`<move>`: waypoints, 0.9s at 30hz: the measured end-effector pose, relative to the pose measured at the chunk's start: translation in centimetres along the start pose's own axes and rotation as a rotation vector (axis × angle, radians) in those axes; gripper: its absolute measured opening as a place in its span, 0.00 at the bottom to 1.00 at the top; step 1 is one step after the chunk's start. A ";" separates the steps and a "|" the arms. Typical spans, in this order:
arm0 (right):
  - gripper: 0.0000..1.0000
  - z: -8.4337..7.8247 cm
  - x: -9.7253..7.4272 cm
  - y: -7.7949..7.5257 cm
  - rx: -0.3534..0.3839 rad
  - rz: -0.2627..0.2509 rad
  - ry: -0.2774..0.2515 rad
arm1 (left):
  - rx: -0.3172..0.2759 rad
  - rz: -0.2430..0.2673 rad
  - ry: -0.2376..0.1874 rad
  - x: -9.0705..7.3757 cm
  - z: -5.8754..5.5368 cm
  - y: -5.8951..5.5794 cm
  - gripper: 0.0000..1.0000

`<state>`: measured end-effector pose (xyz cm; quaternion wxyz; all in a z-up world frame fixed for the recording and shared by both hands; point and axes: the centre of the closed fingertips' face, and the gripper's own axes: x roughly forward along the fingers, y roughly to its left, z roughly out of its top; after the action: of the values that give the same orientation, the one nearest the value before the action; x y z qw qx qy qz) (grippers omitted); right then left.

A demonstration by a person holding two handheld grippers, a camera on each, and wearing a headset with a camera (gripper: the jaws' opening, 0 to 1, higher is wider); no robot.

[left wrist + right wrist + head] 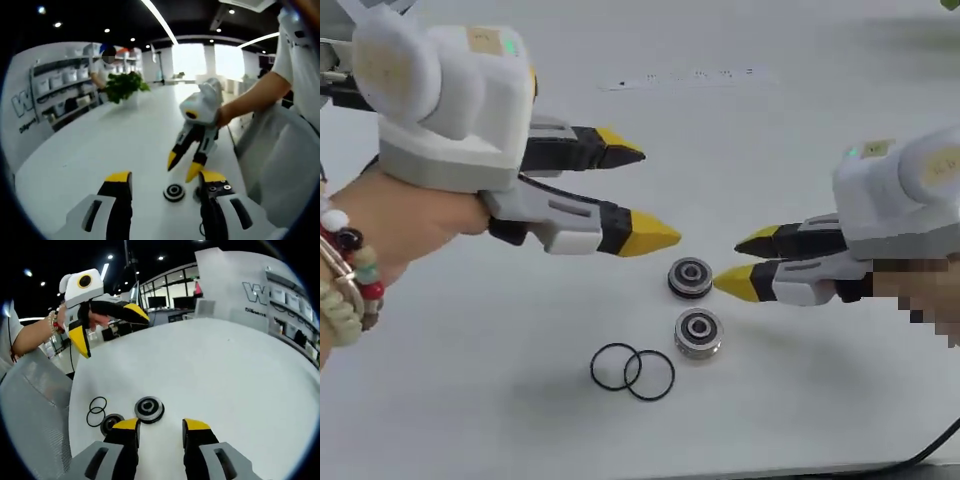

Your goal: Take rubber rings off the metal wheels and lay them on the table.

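- Two rings [632,371] lie overlapped on the table [470,410], just left of the near wheel [698,333].
- Far wheel [690,277]: just behind it.
- Right gripper [735,263]: behind-right, jaws apart, empty.
- Left gripper [645,195]: behind-left, jaws spread wide, empty.

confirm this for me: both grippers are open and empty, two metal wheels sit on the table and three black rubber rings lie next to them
The count is wrong: two black rubber rings, not three, lie overlapping next to the metal wheels, as the head view shows. The rest stands: the left gripper and right gripper are open and empty, and both wheels sit on the table.
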<state>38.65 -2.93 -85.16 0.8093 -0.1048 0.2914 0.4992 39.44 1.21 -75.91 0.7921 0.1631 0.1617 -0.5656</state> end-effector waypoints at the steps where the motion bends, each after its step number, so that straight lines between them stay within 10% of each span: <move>1: 0.32 -0.1 0.1 0.2 -0.011 0.001 0.003 | -0.003 -0.005 0.001 0.5 -0.3 -0.1 0.55; 27: 0.28 -0.5 1.6 1.1 -0.051 0.024 0.038 | -0.063 -0.019 0.094 5.6 -6.5 -1.7 0.24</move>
<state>38.02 -1.39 -86.38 0.7945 -0.1315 0.2951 0.5142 39.07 -1.19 -84.29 0.7829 0.1630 0.2181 -0.5594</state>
